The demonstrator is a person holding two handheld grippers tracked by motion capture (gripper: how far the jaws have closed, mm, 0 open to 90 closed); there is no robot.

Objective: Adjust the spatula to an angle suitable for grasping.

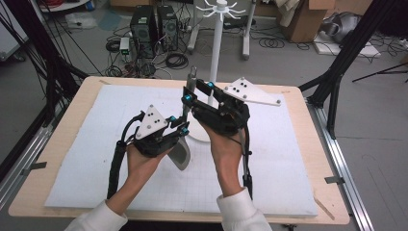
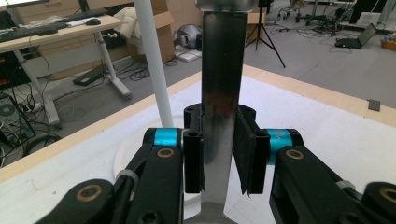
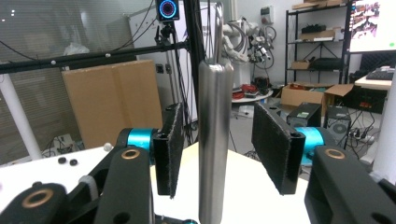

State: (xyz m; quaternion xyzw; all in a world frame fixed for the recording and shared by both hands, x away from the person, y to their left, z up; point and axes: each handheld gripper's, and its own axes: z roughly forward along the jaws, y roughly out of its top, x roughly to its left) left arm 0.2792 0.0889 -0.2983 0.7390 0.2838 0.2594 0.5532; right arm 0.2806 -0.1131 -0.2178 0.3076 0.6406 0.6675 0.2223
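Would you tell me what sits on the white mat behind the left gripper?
Behind the left gripper stands a white pole on a round base; both grippers cover much of that base.

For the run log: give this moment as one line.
left gripper: shut on spatula handle, upright | right gripper: open, pads either side of handle top, apart | stand: behind, on mat

Floor: we see grey flooring strewn with black cable coils.
Table: we note a pale wooden top under a white gridded mat.
Computer towers: we count two black ones on the floor beyond the table.
Cardboard boxes: we find them at the far right.
Desk: we see a keyboard on it.
Shelving: we spot dark racks with boxes.
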